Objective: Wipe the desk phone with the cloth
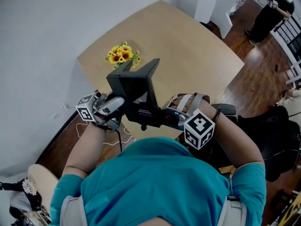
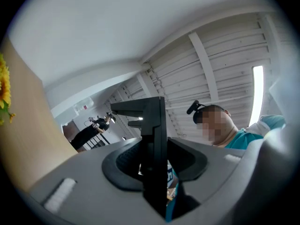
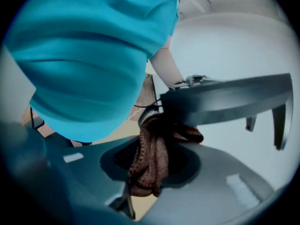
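Note:
The black desk phone [image 1: 137, 94] is lifted off the table and tilted on edge in front of my chest. My left gripper [image 1: 121, 109] is shut on the phone's left side; in the left gripper view the thin black phone edge [image 2: 156, 144] stands upright between the jaws. My right gripper [image 1: 165, 117] is shut on a brown knitted cloth [image 3: 151, 157], which hangs bunched between its jaws. The cloth's top presses against the phone's dark body [image 3: 225, 97]. In the head view the cloth is hidden behind the phone.
A wooden table [image 1: 193, 51] lies ahead with a bunch of sunflowers [image 1: 123, 54] near its left edge. A thin cord [image 1: 120, 136] trails below the phone. A dark chair [image 1: 275, 140] is at the right. A person [image 1: 270, 11] stands far off at the upper right.

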